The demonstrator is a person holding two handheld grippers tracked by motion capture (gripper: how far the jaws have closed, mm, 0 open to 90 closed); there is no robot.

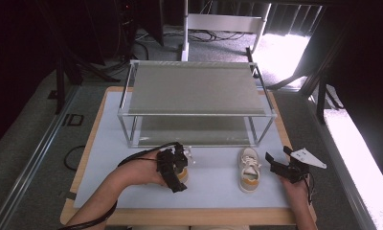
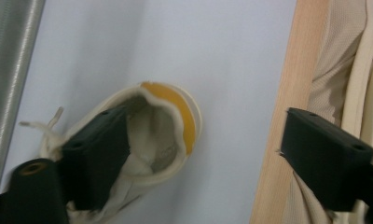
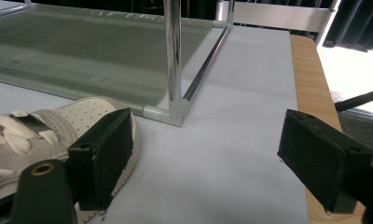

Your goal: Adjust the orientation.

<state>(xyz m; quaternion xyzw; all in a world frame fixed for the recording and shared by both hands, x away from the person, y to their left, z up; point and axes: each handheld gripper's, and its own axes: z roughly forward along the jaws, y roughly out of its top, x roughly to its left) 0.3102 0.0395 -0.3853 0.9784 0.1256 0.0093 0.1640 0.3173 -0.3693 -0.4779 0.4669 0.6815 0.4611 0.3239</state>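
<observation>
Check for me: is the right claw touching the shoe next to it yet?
Apart. The high view shows bare mat between the right claw and the shoe; in the right gripper view its jaws stand wide, nothing between them.

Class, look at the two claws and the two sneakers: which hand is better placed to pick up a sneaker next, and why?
Probably the left. The left claw hangs open directly over the left sneaker, one jaw at its collar. The right claw stands open beside the right sneaker, not around it.

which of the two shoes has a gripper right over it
The left shoe, under the left gripper, whose open jaws straddle its yellow heel. The right shoe stands clear, with the right gripper open beside it.
</observation>
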